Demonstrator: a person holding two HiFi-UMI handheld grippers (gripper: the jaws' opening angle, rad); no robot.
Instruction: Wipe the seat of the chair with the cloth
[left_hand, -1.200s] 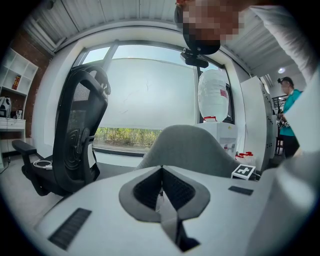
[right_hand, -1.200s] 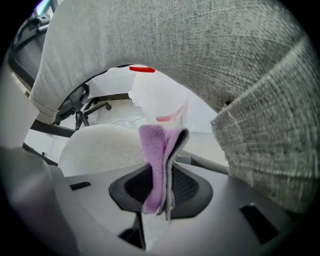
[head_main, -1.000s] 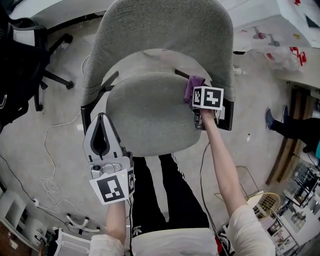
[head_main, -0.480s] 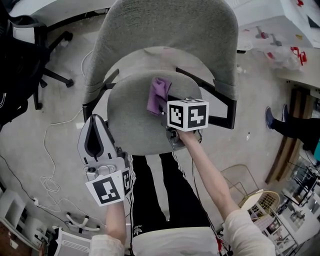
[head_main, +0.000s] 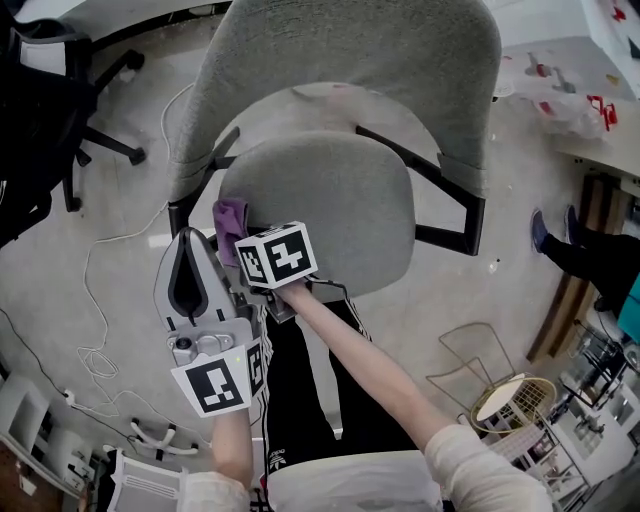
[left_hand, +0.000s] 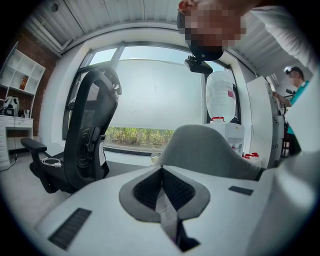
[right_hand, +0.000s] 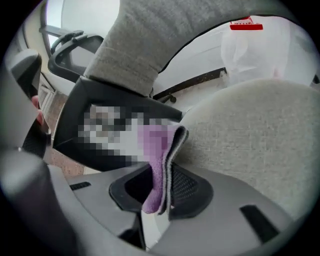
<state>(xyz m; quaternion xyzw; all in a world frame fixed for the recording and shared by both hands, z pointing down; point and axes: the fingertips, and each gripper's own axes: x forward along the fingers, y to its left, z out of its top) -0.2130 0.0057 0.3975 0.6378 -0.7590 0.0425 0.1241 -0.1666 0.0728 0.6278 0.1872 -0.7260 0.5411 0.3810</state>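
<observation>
The right gripper reaches the near left edge of the grey chair seat, its fingers pinching a folded purple cloth. One second ago the cloth was at the seat's far right side, beside the right armrest; half a second ago it was near the middle. It has crossed the whole cushion in one sweep.

In the right gripper view the cloth stands upright in the pinch. Its folded top edge lies against the rim of the fabric seat, just beside the black left armrest.

The left gripper hangs just off the seat's left front corner, beside the right one. Its fingers are pressed together on nothing, and it points past the backrest toward a black office chair by the window. It takes no part in the wiping.

The stroke looks spent — the cloth is at the edge with no cushion left ahead of it. One pass covers only a band of the seat, so the job appears partly done. The next stroke would call for carrying the cloth back onto the cushion, nearer or farther than this line.
</observation>
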